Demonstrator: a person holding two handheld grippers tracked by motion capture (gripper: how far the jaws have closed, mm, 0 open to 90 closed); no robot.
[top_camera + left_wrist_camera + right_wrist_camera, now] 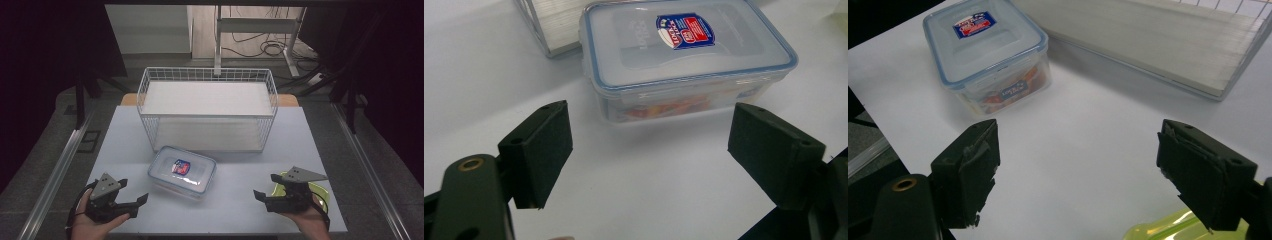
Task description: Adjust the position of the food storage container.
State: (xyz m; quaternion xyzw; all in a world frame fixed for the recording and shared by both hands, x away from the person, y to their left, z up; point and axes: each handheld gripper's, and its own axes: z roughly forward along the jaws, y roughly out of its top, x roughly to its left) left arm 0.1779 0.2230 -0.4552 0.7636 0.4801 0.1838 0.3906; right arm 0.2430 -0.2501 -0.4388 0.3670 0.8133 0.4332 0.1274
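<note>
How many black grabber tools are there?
2. The left tool is at the table's near left corner; the right tool is at the near right, over a green dish. Both are open and empty.

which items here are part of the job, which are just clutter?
In play:
- lidded plastic container, which both sets of jaws face
- left hand-held gripper, open
- right hand-held gripper, open

Lying about:
- wire basket, behind the container
- green dish, under the right hand
- cables on the floor
</note>
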